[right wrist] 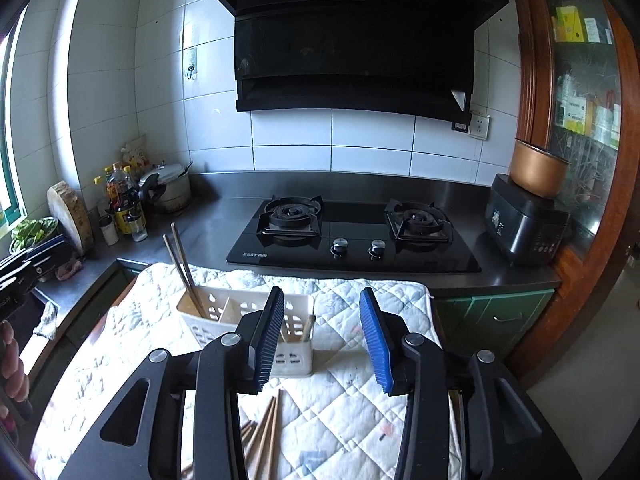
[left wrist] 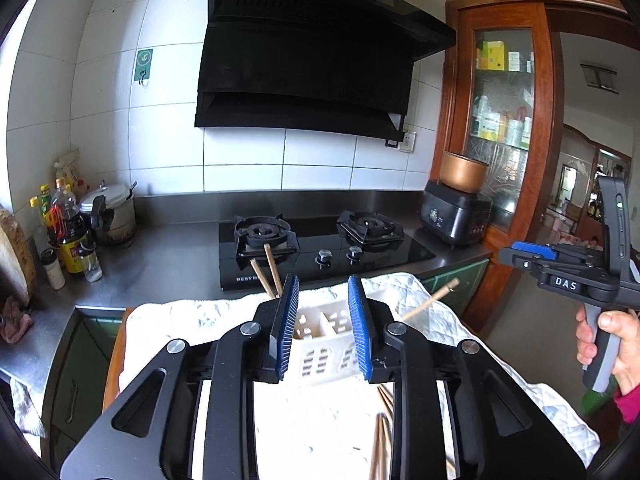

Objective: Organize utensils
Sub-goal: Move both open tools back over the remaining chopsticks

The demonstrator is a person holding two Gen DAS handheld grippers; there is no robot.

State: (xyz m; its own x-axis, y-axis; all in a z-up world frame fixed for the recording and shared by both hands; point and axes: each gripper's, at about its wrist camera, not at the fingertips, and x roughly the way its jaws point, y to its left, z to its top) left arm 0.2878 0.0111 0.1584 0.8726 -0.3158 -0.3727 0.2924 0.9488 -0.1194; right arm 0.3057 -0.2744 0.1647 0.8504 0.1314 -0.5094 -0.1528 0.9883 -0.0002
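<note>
A white slotted utensil holder (left wrist: 324, 344) (right wrist: 240, 320) stands on a quilted white cloth (right wrist: 360, 360). Two wooden chopsticks (right wrist: 182, 268) stand in its left compartment, also in the left wrist view (left wrist: 266, 272). A chopstick (left wrist: 430, 300) leans out of its right side; short ends (right wrist: 306, 328) show in the right compartment. Several loose chopsticks (right wrist: 266, 428) (left wrist: 382, 432) lie on the cloth near me. My left gripper (left wrist: 323, 320) is open above the holder, empty. My right gripper (right wrist: 322, 336) is open and empty, just right of the holder. The right gripper's body (left wrist: 568, 280) shows at the far right.
A black gas hob (right wrist: 352, 236) sits in the steel counter behind the cloth. A black cooker with a copper pot (right wrist: 528, 216) stands at the right. Bottles and a pressure pot (right wrist: 132, 200) crowd the left corner. A wooden cabinet (right wrist: 580, 120) is at the right.
</note>
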